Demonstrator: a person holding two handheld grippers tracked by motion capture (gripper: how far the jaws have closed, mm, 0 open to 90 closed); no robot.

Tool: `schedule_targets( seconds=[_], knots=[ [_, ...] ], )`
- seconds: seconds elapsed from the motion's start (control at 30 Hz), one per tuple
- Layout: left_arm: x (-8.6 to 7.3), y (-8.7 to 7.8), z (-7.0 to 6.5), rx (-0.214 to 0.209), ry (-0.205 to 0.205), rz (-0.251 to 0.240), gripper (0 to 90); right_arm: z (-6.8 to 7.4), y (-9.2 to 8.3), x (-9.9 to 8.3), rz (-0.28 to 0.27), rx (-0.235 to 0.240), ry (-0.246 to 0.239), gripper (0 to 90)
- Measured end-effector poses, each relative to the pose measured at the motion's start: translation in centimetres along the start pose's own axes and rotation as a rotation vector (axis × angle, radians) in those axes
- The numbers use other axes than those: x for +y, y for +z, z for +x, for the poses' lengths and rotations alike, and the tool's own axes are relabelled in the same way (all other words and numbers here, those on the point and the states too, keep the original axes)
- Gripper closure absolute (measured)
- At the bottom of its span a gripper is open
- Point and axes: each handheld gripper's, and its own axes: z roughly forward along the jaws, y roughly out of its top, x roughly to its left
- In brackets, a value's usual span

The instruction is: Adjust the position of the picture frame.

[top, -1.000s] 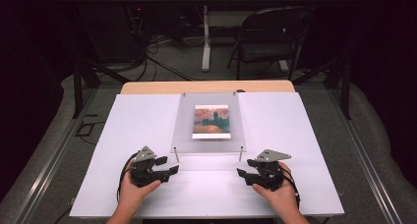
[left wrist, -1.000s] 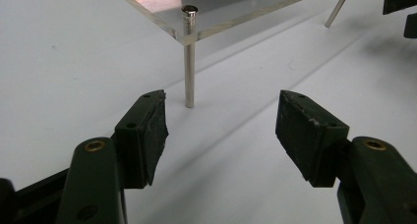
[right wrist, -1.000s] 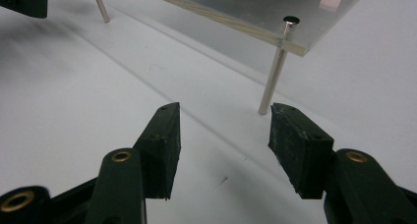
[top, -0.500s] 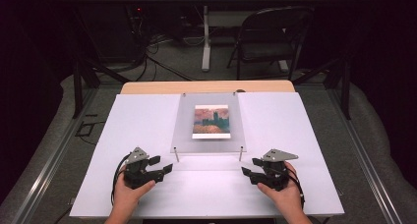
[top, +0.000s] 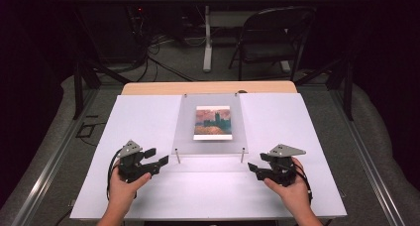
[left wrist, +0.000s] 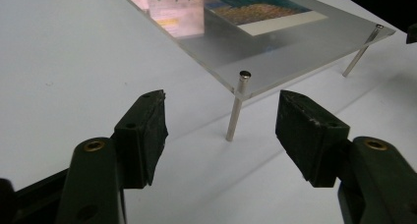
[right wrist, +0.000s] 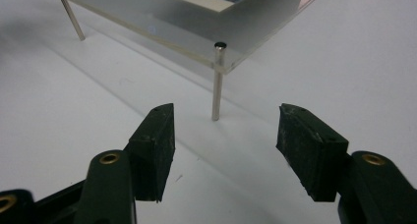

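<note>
While both tools sit at the near edge of the tabletop, these lines hold:

Carrier: white tabletop, with the clear acrylic plate raised on four thin metal legs at its middle, closer to the far edge than to the near one.

Key relation: each near corner of the plate lies straight ahead of one tool; the near-left leg stands just beyond the gap of the left tool, the near-right leg just beyond the gap of the right tool. Neither leg is between the jaws yet.

Nearer hand: about even; the left tool looks slightly closer to its corner.

Long axis: the plate runs from the near edge toward the far edge of the tabletop, its short near side facing the person.

Left tool: jaws wide, nothing between them.

Right tool: jaws wide and just been opening further, nothing between them.

Plate looks: transparent, frosted at the rim, lying level on its legs, a small metal cap at each corner.

Picture: a printed landscape card with orange sky and white border lies under or on the plate's middle; which, I cannot tell.

Likely next: both tools advance to take the two near corners.
</note>
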Motion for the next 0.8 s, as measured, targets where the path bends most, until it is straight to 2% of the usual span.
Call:
schedule_targets(
  seconds=[0.1, 0.17, 0.2, 0.27, 0.33, 0.43, 0.57, 0.6, 0.67, 0.7, 0.8],
  knots=[
    [0.4, 0.3, 0.3, 0.0, 0.024, 0.003, 39.5, -0.2, 0.1, 0.4, 0.002, 0.004, 0.005, 39.9],
    [0.7, 0.7, 0.7, -0.001, 0.019, 0.013, 41.7, -0.6, 0.3, 1.1, 0.016, 0.016, 0.006, 44.2],
    [1.0, 1.1, 1.2, -0.002, 0.003, 0.009, 41.7, -0.6, 0.3, 1.3, 0.019, 0.012, -0.001, 43.4],
    [1.2, 1.3, 1.4, -0.001, 0.0, 0.012, 41.7, -0.7, 0.4, 1.5, 0.024, 0.004, -0.012, 42.7],
    [1.8, 1.6, 1.7, 0.002, 0.001, 0.012, 40.8, -1.1, 0.9, 2.2, 0.028, 0.002, -0.02, 42.1],
    [2.7, 2.2, 2.0, 0.007, 0.024, 0.015, 40.7, -1.6, 1.4, 2.8, 0.035, 0.002, -0.024, 41.9],
    [3.8, 3.1, 2.9, 0.034, 0.041, 0.022, 42.1, -2.9, 2.3, 3.8, 0.05, 0.039, 0.019, 39.6],
    [4.1, 3.3, 3.1, 0.04, 0.033, 0.024, 42.2, -3.2, 2.5, 4.1, 0.05, 0.054, 0.043, 45.6],
    [4.6, 3.8, 3.6, 0.048, 0.011, 0.017, 41.9, -3.6, 2.8, 4.8, 0.056, 0.033, 0.041, 45.3],
    [5.1, 4.1, 4.0, 0.043, -0.002, 0.009, 41.1, -3.8, 2.7, 5.7, 0.039, 0.042, 0.046, 45.1],
    [5.8, 4.3, 4.3, 0.055, -0.005, 0.007, 40.4, -4.0, 2.8, 6.4, 0.03, 0.039, 0.041, 44.2]
  ],
)
